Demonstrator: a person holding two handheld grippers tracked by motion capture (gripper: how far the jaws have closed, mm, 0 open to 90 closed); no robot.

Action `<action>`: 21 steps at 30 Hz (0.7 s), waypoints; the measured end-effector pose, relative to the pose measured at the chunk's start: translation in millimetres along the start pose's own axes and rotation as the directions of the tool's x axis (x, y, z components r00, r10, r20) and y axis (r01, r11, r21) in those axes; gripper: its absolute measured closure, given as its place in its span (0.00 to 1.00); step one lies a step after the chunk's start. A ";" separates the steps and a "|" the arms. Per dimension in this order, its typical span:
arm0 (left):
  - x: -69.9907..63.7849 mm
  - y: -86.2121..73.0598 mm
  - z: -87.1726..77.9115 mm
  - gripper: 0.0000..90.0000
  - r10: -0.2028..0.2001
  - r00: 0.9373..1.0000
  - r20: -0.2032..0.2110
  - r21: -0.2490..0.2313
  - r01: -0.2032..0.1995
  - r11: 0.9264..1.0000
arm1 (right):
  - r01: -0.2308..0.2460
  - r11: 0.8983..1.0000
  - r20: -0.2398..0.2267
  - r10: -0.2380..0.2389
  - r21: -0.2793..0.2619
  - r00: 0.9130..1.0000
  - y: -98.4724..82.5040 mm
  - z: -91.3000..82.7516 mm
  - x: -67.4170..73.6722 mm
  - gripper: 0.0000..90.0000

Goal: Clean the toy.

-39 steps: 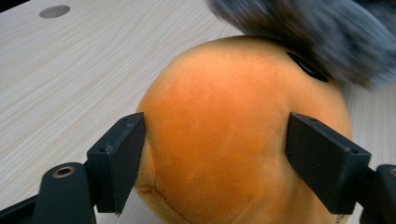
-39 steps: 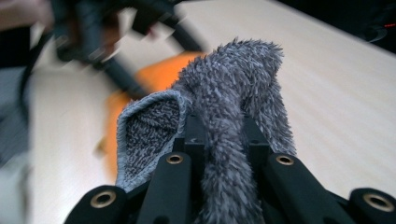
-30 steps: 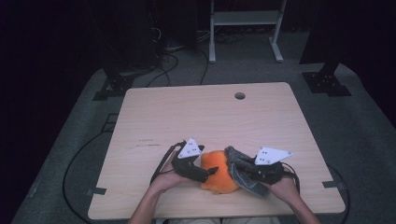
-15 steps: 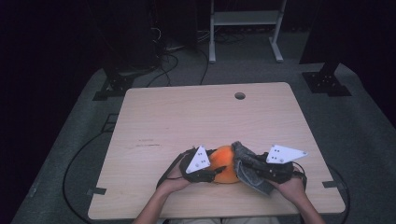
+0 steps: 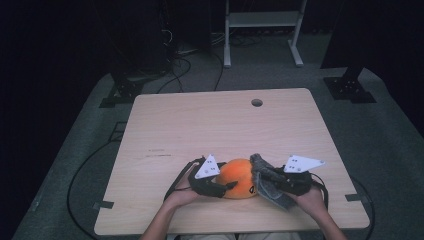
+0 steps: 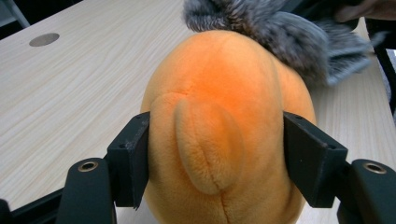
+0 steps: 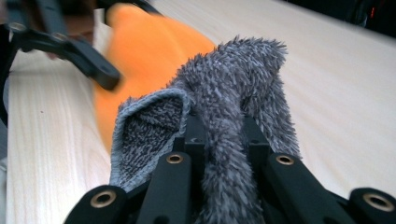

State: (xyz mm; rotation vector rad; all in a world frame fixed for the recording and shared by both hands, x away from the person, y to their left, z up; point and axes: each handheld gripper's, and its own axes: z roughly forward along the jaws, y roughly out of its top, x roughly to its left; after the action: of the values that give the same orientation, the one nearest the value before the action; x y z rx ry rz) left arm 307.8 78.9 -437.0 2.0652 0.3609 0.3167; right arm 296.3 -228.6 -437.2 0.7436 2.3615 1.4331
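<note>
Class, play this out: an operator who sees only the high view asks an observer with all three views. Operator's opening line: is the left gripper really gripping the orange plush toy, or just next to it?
Observer: In the left gripper view, the left gripper has both pads pressed into the orange plush toy, one on each side. Its jaws have just been reopening a little.
Operator: What is on the toy between them?
Observer: A small rounded flap, like an ear or fin.
Operator: And the right gripper?
Observer: The right gripper is shut on a fold of grey fuzzy cloth, beside the toy.
</note>
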 end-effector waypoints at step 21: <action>-14.0 17.5 4.4 0.42 0.135 0.986 -0.102 -0.105 -0.145 0.984 | 0.047 0.997 0.037 -0.045 -0.061 0.998 25.2 -6.5 14.9 0.85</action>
State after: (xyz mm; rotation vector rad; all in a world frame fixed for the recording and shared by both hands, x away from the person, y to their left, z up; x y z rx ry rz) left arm 298.7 61.7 -424.9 1.9734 0.2488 0.5096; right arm 287.9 -215.6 -411.6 0.6880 2.2816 1.4550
